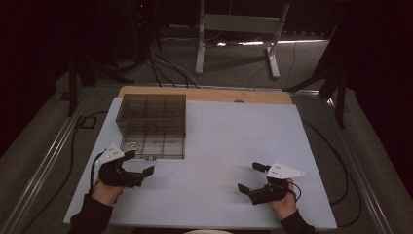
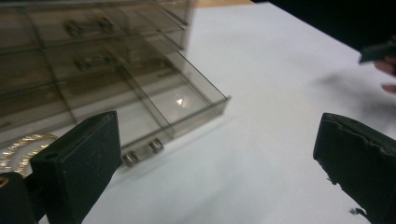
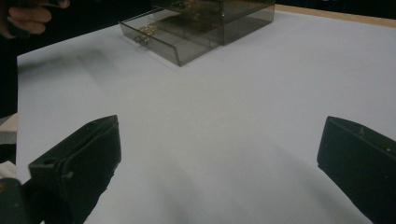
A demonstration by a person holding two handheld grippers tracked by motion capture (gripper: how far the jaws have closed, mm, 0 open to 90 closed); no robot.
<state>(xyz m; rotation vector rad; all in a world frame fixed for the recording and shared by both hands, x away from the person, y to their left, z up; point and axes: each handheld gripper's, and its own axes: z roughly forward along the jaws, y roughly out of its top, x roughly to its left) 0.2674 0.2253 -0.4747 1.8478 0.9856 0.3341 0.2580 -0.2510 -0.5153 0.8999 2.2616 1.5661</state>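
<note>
— Since the lower drawer (image 1: 153,148) of the smoky plastic box (image 1: 152,117) stands pulled out toward us, we'd judge the opening step done; do we agree?

— We do. Its two small knobs (image 2: 142,153) face our side, and a gold chain (image 2: 21,147) lies in its left compartment. More trinkets show in the compartments farther back, too blurred for us to name.

— And where does the box sit?

— On the white bench (image 1: 219,161), at its far left, well apart from the right tool (image 1: 253,178).

— How do the tools stand?

— Our left tool (image 1: 142,163) is just beside the drawer front, spread wide, with nothing between its jaws. Our right tool is spread too, empty, resting over bare bench.

— So what's left?

— By our judgement, either something more goes in or comes out, or the drawer gets pushed shut. We cannot tell which from here.
</note>
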